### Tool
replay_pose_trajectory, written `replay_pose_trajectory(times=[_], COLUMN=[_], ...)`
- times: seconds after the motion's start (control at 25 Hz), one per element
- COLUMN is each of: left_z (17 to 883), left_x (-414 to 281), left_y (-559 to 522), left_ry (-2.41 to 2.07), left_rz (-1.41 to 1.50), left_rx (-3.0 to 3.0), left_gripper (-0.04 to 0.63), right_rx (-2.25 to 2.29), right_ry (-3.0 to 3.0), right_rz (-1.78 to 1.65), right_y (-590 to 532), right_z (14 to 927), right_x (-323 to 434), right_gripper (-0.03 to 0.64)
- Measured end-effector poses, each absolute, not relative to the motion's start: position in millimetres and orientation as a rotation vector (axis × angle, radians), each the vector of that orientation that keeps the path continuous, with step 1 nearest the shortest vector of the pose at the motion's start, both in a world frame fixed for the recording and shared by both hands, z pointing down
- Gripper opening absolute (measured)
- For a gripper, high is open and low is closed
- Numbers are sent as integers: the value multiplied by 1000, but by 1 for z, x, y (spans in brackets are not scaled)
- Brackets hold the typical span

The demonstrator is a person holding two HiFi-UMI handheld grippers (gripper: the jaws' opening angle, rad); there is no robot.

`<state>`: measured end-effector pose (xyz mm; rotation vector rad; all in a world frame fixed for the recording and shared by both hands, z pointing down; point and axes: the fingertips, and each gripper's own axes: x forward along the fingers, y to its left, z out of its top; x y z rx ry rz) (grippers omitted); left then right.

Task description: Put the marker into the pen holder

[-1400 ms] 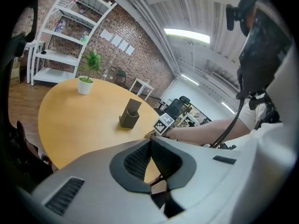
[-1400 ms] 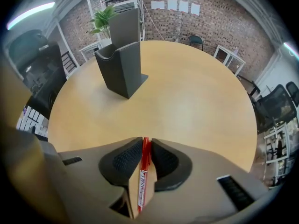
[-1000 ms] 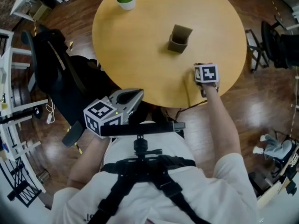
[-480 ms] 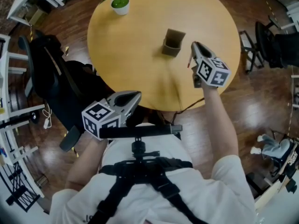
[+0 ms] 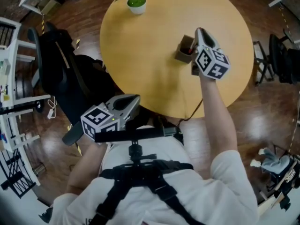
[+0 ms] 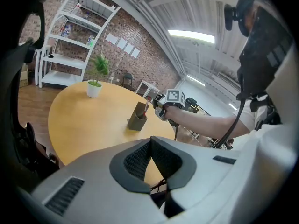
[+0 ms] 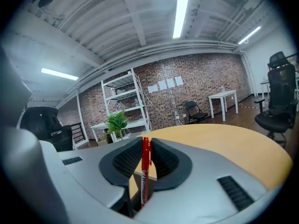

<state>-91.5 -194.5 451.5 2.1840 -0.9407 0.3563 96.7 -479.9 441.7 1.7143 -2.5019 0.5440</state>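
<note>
The right gripper [image 5: 200,34] pinches the red marker [image 7: 145,164] upright between its fingers [image 7: 122,161]; the pen holder [image 5: 184,52] sits just below them. The left gripper [image 5: 136,99], fingers together and empty, hangs far back.

Pen holder [image 5: 183,54] partly behind right tongs [image 5: 199,31]

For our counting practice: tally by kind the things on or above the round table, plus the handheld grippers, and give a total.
Marker: 1
Pen holder: 1
Potted plant: 1
Grippers: 2, the left gripper and the right gripper
Total: 5
</note>
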Motion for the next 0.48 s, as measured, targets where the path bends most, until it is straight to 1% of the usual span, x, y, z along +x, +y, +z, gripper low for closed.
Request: replay_pose_trajectory(times=[0.2,0.48], left_z=[452,448], left_x=[-99,-89], left_y=[-202,-222], left_ry=[-959,-927], left_rz=[370,364], left_rx=[2161,2179], left_gripper=[-3,-3], right_rx=[1761,1775], right_ry=[-2450,-2350], right_rz=[454,366], right_y=[-477,-459], right_z=[462,492], right_x=[85,74], right_gripper=[64,63])
